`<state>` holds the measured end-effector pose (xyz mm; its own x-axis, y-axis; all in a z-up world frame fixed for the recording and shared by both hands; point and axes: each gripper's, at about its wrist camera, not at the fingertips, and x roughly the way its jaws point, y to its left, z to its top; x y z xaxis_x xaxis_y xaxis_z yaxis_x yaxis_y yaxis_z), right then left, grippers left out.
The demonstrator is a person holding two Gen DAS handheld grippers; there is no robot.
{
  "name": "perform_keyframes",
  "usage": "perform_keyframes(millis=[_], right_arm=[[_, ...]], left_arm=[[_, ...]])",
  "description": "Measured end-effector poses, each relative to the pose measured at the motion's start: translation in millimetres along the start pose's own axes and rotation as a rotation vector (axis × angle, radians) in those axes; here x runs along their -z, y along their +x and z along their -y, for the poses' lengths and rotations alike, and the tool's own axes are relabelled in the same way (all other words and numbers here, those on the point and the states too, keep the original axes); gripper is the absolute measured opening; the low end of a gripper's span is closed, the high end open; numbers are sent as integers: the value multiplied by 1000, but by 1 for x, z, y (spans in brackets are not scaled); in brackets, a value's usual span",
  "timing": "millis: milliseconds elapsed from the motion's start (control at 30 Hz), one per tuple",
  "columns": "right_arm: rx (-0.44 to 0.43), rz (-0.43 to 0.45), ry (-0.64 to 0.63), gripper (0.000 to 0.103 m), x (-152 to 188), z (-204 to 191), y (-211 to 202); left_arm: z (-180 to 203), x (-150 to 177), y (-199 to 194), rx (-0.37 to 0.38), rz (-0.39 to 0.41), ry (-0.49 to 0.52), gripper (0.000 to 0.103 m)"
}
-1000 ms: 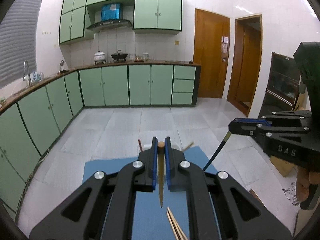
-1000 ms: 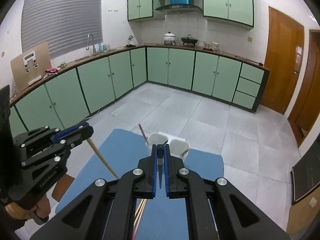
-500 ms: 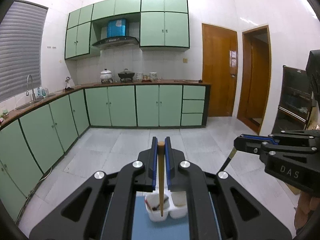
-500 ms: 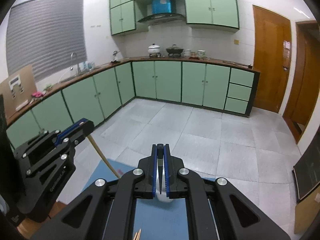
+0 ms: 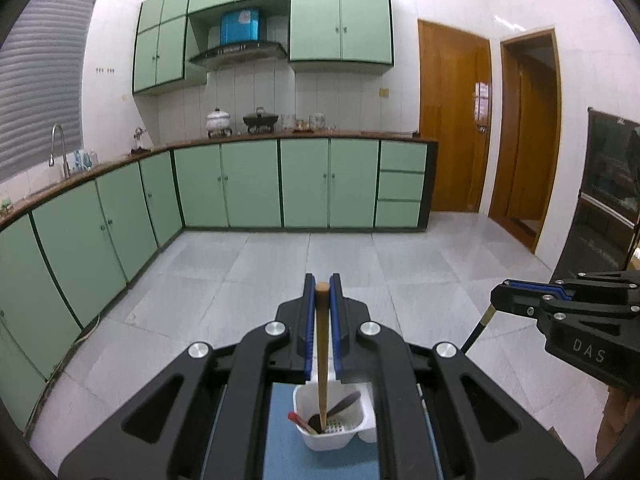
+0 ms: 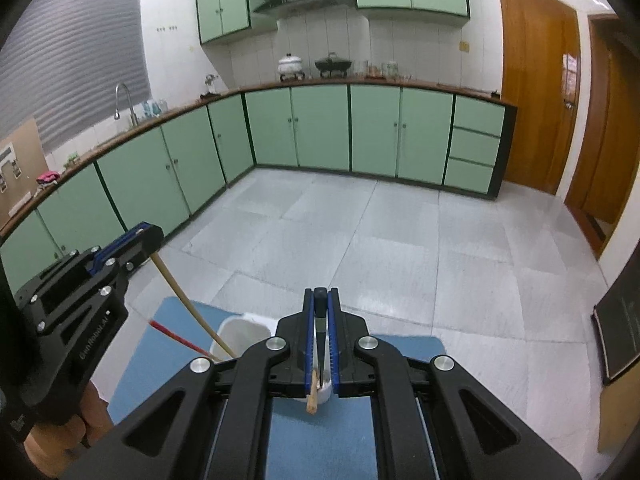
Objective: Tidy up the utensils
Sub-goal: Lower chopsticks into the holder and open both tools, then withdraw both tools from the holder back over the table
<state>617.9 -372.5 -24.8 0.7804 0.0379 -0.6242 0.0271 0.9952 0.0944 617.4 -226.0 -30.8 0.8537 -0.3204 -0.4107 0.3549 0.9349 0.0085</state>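
- While both hands have swung across and dipped, the white utensil holder [image 5: 334,420] has slid from far ahead to right beneath the fingers, at the bottom centre of each wrist view
- Left tool [image 5: 322,288] is clamped nearly shut on a light wooden chopstick [image 5: 321,352]; its lower end now hangs inside the holder's left compartment, where half a second back it only hovered over it
- That compartment already holds a red-tipped stick [image 5: 298,420] and a dark utensil [image 5: 342,402] leaning on the wall
- Right tool [image 6: 320,300] is pinched just as tight on a dark chopstick [image 6: 320,320], which runs down toward the holder's near compartment; I cannot tell whether its tip is inside yet
- A pale wooden stick end [image 6: 312,398] pokes out of that same compartment, at lower centre of the right view
- The holder stands on a blue mat [image 6: 320,432] covering the tabletop
- Meaning for the job: carrying seems done, and I judge the next step is to let go, left first, since that stick looks properly in; a release too high could bounce a stick out over the rim
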Motion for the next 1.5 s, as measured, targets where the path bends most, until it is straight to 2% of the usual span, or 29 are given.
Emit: perform_keyframes(millis=[100,167,233,433,567,633,867,1033,1200,1367,1500], right_arm=[[-4,-16,-3,7,5,1,8],[-6,-8,5,9,6,3,5],[-6,2,14,14,6,4,-3],[3,51,-4,14,8,1,-38],[-7,82,4,17,15,0,-66],[-15,94,4,17,19,-1,-78],[-52,132,11,17,50,-6,-123],[-59,153,45,18,86,-4,-149],[-32,164,5,19,133,-18,-170],[-18,193,-48,21,191,-36,-194],[-20,196,-49,25,239,-52,-204]], left_arm=[[-3,7,3,3,-12,1,8],[-6,8,1,5,-17,0,14],[-9,7,-6,-4,-9,1,35],[-19,0,-39,-5,14,0,39],[-25,-1,-70,-7,33,9,47],[-26,1,-87,-16,44,14,54],[-27,24,-144,-17,37,28,56],[-29,52,-176,-20,-3,0,56],[-30,85,-209,-38,-32,-18,57],[-33,133,-241,-44,-45,-48,62],[-33,180,-256,-49,-88,-67,62]])
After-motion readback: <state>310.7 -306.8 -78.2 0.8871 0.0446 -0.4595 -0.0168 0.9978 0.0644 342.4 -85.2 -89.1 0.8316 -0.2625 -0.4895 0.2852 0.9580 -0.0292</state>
